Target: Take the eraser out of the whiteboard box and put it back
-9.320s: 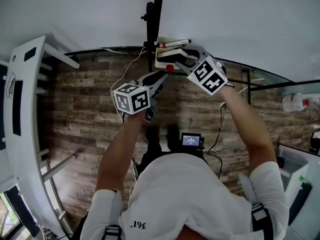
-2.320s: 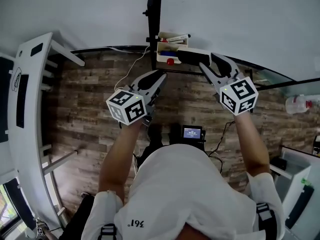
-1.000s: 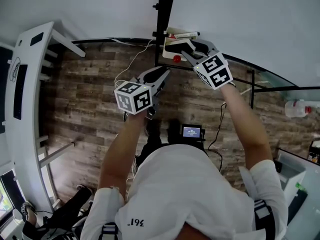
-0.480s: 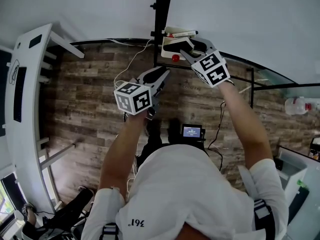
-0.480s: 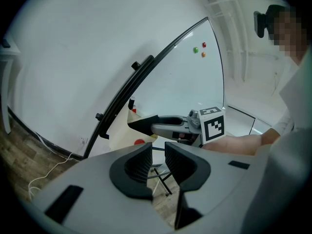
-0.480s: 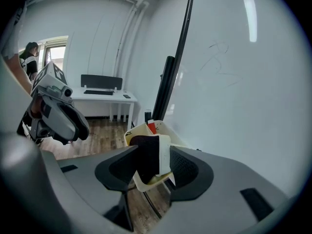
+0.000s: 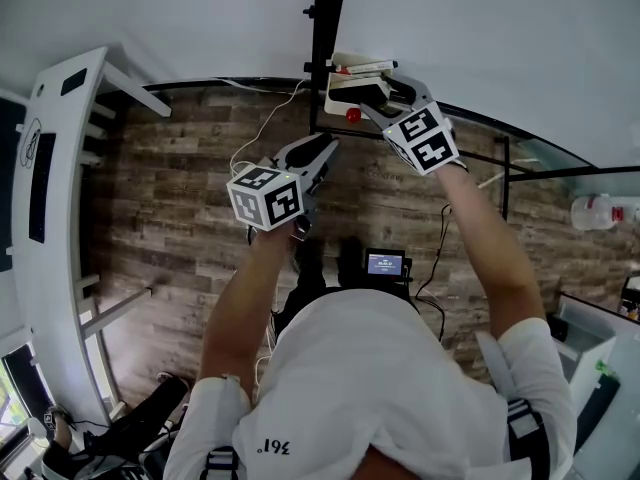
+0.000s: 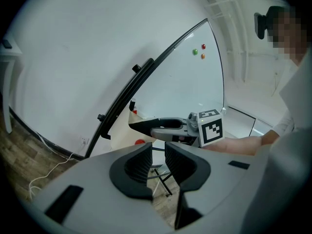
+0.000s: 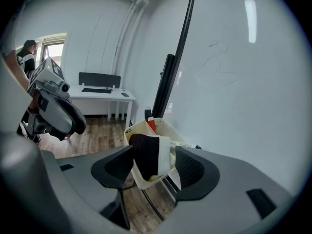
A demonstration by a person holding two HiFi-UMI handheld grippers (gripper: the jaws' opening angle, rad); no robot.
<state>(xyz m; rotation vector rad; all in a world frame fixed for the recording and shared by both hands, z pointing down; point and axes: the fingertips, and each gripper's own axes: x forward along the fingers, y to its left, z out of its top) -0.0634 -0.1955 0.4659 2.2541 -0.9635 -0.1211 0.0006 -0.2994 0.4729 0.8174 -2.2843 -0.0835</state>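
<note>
The eraser (image 9: 146, 156), black felt on a white body, stands in the cream whiteboard box (image 9: 138, 129) that hangs on the board's lower rail. My right gripper (image 9: 153, 155) straddles it; its jaws have just been opening, and a gap shows between the right pad and the eraser. From the head view, the right gripper (image 7: 378, 92) reaches into the box (image 7: 338, 96), where the eraser (image 7: 364, 90) shows dark. My left gripper (image 7: 324, 150) hovers below and left of the box, with a narrow gap between its jaws and nothing in it.
Markers (image 7: 360, 68) lie along the box's back, and a red knob (image 7: 352, 116) sits under it. The whiteboard (image 7: 480, 38) with its black post (image 7: 320, 18) fills the far side. A white desk (image 7: 50, 218) stands at the left, over wooden floor.
The right gripper's jaws have spread apart around the eraser, which now rests in the box. Both hands have stayed where they were.
</note>
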